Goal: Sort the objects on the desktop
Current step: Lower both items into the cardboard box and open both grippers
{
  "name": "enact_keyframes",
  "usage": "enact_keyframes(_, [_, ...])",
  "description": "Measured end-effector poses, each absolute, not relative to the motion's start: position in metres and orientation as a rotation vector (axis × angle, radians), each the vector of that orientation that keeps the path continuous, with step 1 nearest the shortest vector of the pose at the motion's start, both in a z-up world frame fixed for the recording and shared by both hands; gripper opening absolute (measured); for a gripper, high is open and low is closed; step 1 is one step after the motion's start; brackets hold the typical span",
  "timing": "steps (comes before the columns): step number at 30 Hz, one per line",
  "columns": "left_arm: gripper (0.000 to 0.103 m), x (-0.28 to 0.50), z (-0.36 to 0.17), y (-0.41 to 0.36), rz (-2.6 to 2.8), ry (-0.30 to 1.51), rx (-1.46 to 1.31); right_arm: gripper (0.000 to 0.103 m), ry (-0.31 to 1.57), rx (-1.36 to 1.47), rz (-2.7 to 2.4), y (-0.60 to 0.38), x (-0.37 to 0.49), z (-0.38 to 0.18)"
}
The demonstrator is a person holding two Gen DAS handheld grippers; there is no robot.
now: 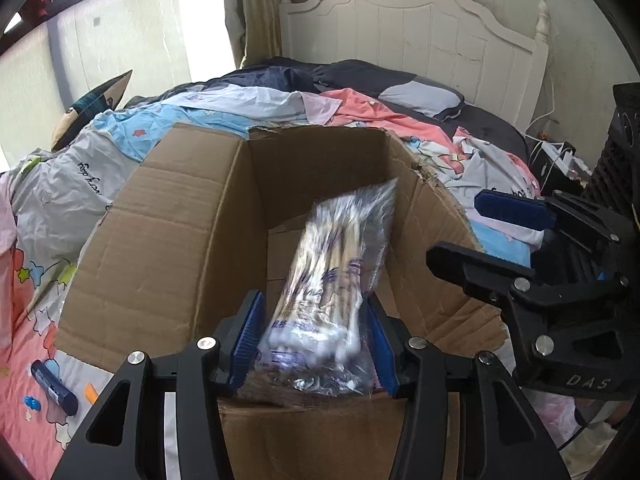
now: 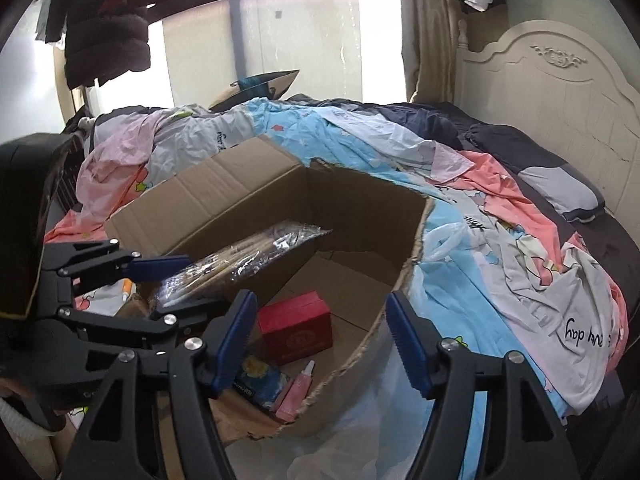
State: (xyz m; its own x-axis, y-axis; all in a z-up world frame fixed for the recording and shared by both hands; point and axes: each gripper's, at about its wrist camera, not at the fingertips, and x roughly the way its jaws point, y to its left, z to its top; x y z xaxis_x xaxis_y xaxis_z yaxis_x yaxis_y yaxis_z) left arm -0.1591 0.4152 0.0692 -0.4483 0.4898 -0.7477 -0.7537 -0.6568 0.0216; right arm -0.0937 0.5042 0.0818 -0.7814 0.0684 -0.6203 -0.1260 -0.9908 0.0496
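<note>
Left wrist view: the left claw (image 1: 316,344), at lower centre of the frame, is clenched on a clear plastic packet of wooden sticks (image 1: 332,276), its blue pads pressing both sides of the packet's near end. The packet tilts up and away over the open cardboard box (image 1: 180,240), which fills the middle of the frame; its image is blurred. The box rests on a bed covered with patterned bedding (image 1: 56,208). At lower left, a dark blue tube (image 1: 54,387) and a small blue object (image 1: 31,403) lie on the bedding just outside the box. The right claw (image 1: 480,232) appears at right centre, released and empty, beside the box's right flap. A white headboard (image 1: 404,28) occupies the upper right.

Right wrist view: the right claw (image 2: 322,344), at lower centre, is released, its jaws wide apart with nothing between them, positioned over the box's near torn rim (image 2: 360,352). Inside the box lie a red carton (image 2: 296,328), a blue printed packet (image 2: 260,380) and a pink bottle with a white nozzle (image 2: 294,394), all close together at the near corner. At left centre the left claw (image 2: 172,284) holds the stick packet (image 2: 248,256) above the box's left wall.
</note>
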Motion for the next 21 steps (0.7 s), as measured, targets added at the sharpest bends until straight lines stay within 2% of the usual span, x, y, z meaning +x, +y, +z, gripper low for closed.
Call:
enact_keyframes(2, [0.059,-0.158,0.069,0.416,2.140,0.469,-0.942,0.064,0.150,-0.986,2.872,0.506,-0.092,0.082])
enact_keyframes(4, [0.074,-0.159,0.069,0.414,2.162,0.478,-0.942,0.064,0.175,-0.983,2.881,0.508,-0.091,0.081])
enact_keyframes(5, [0.079,-0.160,0.069,0.412,2.182,0.482,-0.940,0.064,0.189,-0.988,2.885,0.509,-0.090,0.080])
enact_keyframes(7, [0.096,-0.161,0.070,0.410,2.216,0.490,-0.936,0.064,0.206,-0.991,2.886,0.512,-0.089,0.079])
enact_keyframes(9, [0.103,-0.161,0.071,0.408,2.231,0.497,-0.924,0.064,0.204,-0.991,2.883,0.511,-0.089,0.080])
enact_keyframes(16, [0.103,-0.159,0.065,0.405,2.277,0.596,-0.907,0.065,0.180,-1.001,2.873,0.506,-0.087,0.080])
enact_keyframes(21, [0.103,-0.162,0.073,0.390,2.303,0.530,-0.912,0.065,0.161,-1.008,2.867,0.501,-0.086,0.080])
